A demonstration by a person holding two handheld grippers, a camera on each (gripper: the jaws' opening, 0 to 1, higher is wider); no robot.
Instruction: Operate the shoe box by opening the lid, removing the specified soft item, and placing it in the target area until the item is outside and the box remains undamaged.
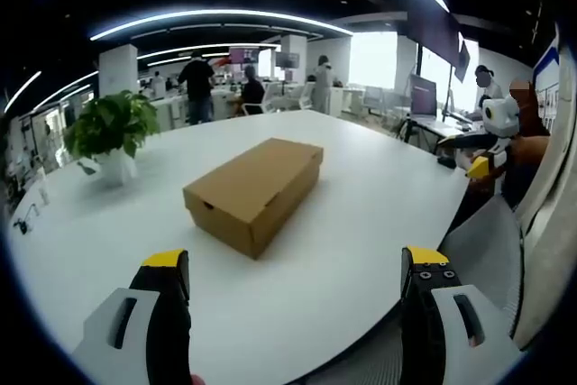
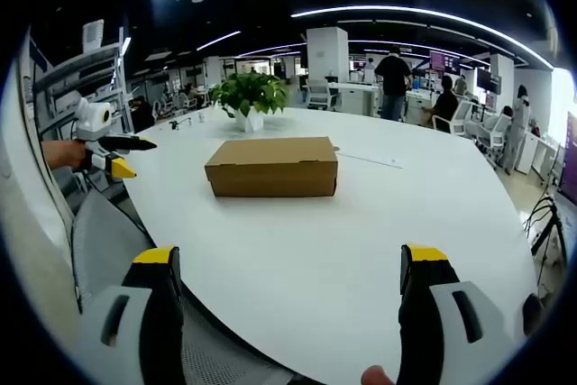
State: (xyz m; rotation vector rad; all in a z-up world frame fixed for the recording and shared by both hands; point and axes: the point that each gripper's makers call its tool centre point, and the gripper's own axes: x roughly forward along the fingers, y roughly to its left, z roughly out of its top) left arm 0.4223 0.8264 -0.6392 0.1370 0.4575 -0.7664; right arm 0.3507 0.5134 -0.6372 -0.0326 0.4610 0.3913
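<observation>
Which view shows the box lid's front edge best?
The right gripper view: the box sits broadside, so the lid seam runs along its whole long side, lid shut. The left gripper view shows the box corner-on, with one end and a foreshortened side.

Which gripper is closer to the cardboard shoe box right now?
Hard to call; left, slightly, as a guess. The left gripper and right gripper both hover open at the table edge, apart from the closed shoe box, which looks a little larger in the left gripper view.
</observation>
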